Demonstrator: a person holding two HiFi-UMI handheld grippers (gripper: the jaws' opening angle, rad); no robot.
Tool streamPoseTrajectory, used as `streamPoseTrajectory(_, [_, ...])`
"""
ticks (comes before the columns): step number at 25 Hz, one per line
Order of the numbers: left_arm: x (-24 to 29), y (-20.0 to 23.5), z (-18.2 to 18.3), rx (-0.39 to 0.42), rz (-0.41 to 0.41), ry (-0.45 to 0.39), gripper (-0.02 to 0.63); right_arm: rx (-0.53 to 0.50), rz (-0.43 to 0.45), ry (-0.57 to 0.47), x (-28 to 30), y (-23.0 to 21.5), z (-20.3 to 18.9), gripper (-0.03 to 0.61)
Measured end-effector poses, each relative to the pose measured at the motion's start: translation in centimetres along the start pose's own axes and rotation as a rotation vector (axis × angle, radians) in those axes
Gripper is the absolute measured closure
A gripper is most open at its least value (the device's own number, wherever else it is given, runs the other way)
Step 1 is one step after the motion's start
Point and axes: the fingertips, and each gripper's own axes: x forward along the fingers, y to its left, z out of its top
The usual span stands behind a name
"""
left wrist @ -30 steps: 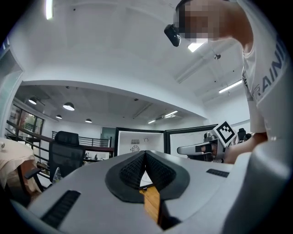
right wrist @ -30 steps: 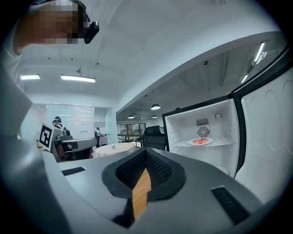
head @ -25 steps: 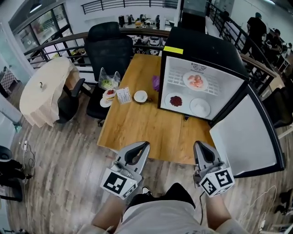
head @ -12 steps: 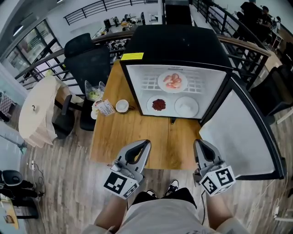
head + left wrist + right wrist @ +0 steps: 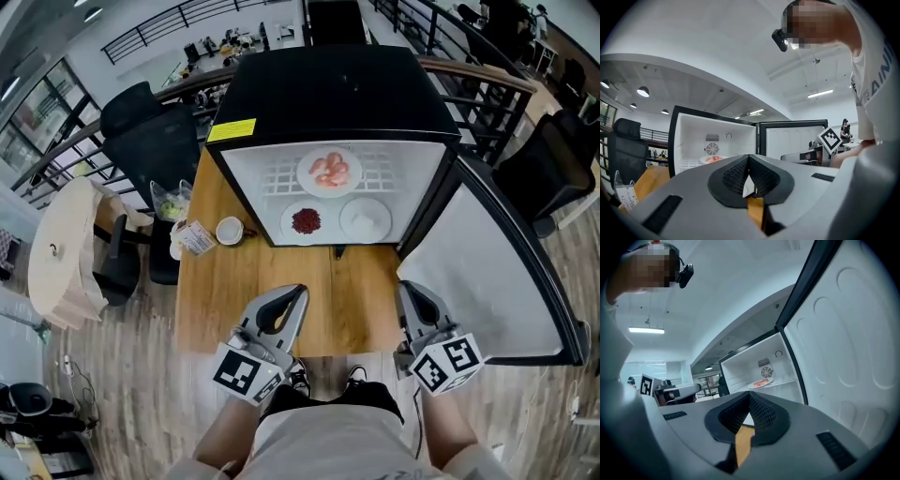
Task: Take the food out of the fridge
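Fridge (image 5: pixel 328 94) now sits squarely at 12 o'clock, door open, food (image 5: pixel 329 172) on its shelves. At 6 o'clock, left hand-held gripper (image 5: pixel 296 294) and right hand-held gripper (image 5: pixel 405 292) are closed, empty, at the bench (image 5: pixel 246 291) edge.

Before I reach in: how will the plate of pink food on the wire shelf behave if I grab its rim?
The plate looks rigid and smooth: likely stiff, slippery at the rim. The pink food lies loose in pieces, so tilting may spill it. Pushed, it may catch on the wire shelf.
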Motion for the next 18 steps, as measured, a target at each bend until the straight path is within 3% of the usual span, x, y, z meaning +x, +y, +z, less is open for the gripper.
streamPoseTrajectory(7, [-0.3,3.6,-0.3,-0.006,-0.052,0.001,0.605,0.136,-0.077,-0.014,2.3,1.1,-1.5,0.560])
streamPoseTrajectory(13, [-1.2,6.0,-2.0,-0.031,-0.057,0.035,0.604,0.561,-0.152,-0.015,5.9,-1.2,-6.0,0.558])
streamPoseTrajectory(18, [-1.9,7.4,-3.7,-0.048,-0.058,0.079,0.604,0.776,-0.224,-0.052,8.9,-3.3,-9.4,0.554])
